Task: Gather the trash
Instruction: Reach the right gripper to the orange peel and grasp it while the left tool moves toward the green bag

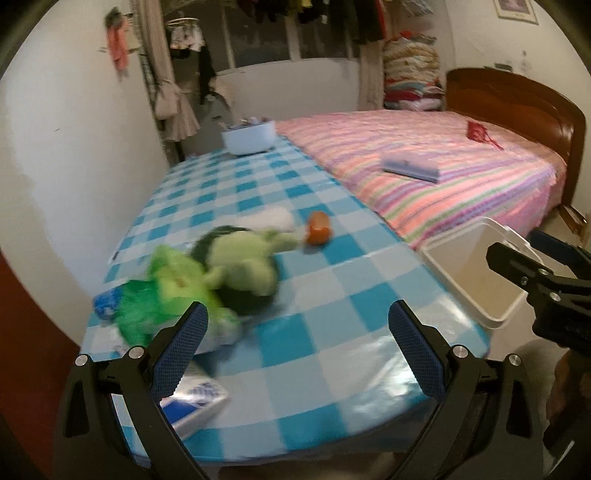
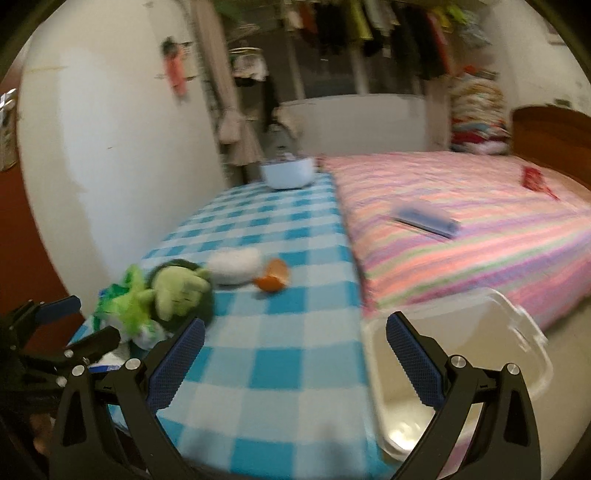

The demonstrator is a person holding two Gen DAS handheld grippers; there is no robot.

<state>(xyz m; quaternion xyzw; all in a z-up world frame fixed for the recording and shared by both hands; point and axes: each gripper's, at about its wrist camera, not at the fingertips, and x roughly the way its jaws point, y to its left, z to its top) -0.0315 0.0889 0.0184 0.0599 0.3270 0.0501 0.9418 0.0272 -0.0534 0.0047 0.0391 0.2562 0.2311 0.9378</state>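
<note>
My left wrist cam sits low at the counter's (image 1: pixel 332 229) near edge, facing along it toward the far wall, jaws framing the bottom. My right wrist cam looks the same way from further right, over the bin (image 2: pixel 461 369). Both share the counter, bed (image 1: pixel 424 155) and bowl (image 2: pixel 288 171).

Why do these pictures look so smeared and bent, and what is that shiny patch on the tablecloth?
Left wrist view: motion blur smears the green plush toy; glare whitens the checked tablecloth near the edge. Right wrist view: blur is heavier, streaking the white bin and hanging clothes. Both views: the fisheye lens bends straight lines and darkens the corners.
</note>
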